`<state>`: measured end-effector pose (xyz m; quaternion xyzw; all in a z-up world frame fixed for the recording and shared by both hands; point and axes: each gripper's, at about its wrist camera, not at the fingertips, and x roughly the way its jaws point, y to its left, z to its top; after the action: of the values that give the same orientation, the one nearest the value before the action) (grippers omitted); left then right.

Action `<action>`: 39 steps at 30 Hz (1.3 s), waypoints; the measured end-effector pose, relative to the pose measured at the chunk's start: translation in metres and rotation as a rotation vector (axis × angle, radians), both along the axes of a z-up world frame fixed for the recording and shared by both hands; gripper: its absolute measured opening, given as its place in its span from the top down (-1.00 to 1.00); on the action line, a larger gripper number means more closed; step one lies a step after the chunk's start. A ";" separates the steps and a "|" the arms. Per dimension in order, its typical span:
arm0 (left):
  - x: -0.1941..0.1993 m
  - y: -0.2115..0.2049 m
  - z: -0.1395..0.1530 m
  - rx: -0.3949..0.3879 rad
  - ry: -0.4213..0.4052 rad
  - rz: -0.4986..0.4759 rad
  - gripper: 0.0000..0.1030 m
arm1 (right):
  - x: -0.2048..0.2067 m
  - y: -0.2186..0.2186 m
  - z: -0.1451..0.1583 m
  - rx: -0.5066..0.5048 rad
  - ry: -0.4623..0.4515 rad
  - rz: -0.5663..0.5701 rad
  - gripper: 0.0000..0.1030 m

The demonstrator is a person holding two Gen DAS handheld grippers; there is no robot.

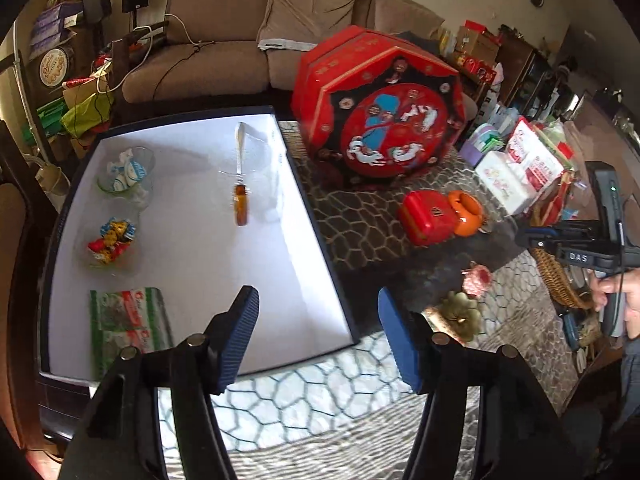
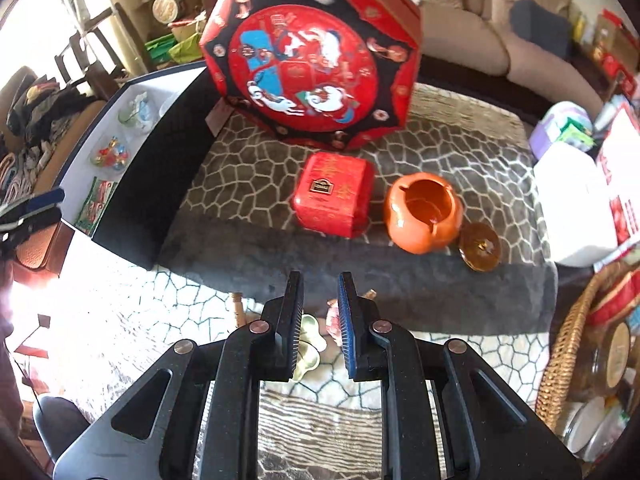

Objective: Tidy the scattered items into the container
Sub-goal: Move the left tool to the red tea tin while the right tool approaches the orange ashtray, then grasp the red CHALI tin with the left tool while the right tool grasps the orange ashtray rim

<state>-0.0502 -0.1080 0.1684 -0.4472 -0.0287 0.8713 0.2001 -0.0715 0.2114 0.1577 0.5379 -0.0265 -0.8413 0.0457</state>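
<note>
The container is a shallow box with a white floor (image 1: 192, 248) and a dark rim; its dark wall (image 2: 140, 192) shows in the right wrist view. Inside lie two glass bowls of sweets (image 1: 126, 174) (image 1: 110, 242), a green packet (image 1: 128, 320) and an amber-handled knife (image 1: 241, 184). My left gripper (image 1: 316, 296) hangs open and empty over the box's near right corner. On the rug sit a small red tin (image 2: 334, 204), an orange pot (image 2: 424, 216), its amber lid (image 2: 480, 246), a gold flower dish (image 2: 308, 344) and a pink item (image 2: 332, 320). My right gripper (image 2: 320, 276) hovers above the dish, jaws narrowly apart, nothing between them.
A large red octagonal tin (image 2: 312, 56) stands at the rug's far side beside the box. A wicker basket (image 2: 568, 340) and white boxes (image 2: 576, 208) crowd the right edge. A brown sofa (image 1: 224, 40) lies behind. A person's hand (image 1: 616, 292) holds the right tool.
</note>
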 end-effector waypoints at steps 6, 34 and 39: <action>0.004 0.101 -0.031 0.059 -0.054 -0.068 -0.22 | 0.020 0.053 -0.008 -0.050 0.030 -0.104 0.15; -0.115 0.273 -0.123 -0.198 0.048 0.162 -0.78 | -0.075 0.156 -0.109 -0.272 0.017 -0.357 -0.04; -0.132 0.258 -0.150 -0.142 -0.044 0.201 -0.82 | -0.100 0.150 -0.121 -0.216 -0.037 -0.375 -0.07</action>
<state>-0.1819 0.1502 0.0179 -0.4741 -0.0161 0.8768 0.0787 -0.1717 0.3613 0.0366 0.5311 -0.2169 -0.8173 -0.0547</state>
